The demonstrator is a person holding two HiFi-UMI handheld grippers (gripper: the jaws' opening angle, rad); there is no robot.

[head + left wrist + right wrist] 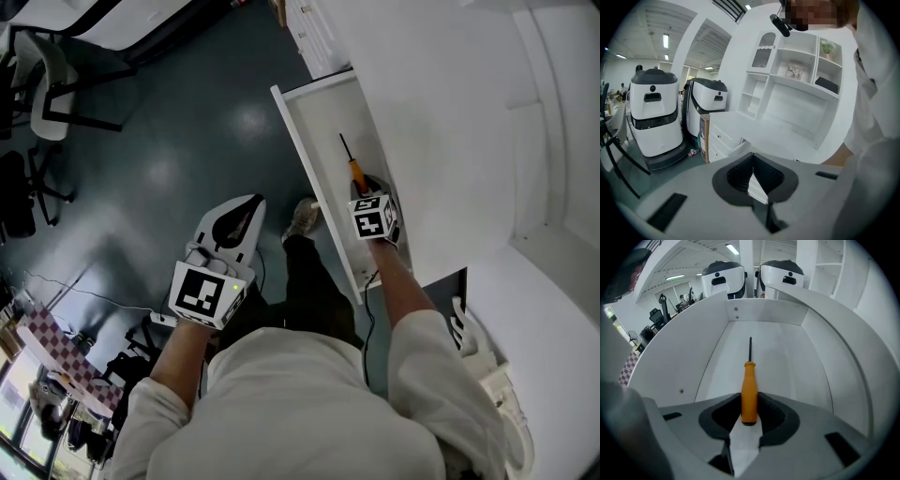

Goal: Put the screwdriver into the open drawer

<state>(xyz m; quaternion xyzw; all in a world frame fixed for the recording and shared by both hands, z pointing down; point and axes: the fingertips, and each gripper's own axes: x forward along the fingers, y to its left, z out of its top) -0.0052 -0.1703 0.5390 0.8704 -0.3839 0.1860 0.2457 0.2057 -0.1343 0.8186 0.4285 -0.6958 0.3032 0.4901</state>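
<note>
The screwdriver (353, 170), with an orange handle and a thin black shaft, points toward the back of the open white drawer (302, 150). My right gripper (364, 190) is inside the drawer, shut on the handle end. In the right gripper view both pads press the orange handle (749, 392) of the screwdriver, and the shaft runs out over the drawer floor (787, 366); the right gripper (749, 408) is low in the drawer. My left gripper (236, 222) hangs over the dark floor left of the drawer, shut and empty; the left gripper (752, 169) faces the cabinet.
The white cabinet top (450, 112) lies to the right of the drawer. A shoe (302, 220) stands beside the drawer front. Office chairs (42, 89) are at far left. Two white robots (652, 112) and a cardboard box (704, 137) stand beyond the cabinet.
</note>
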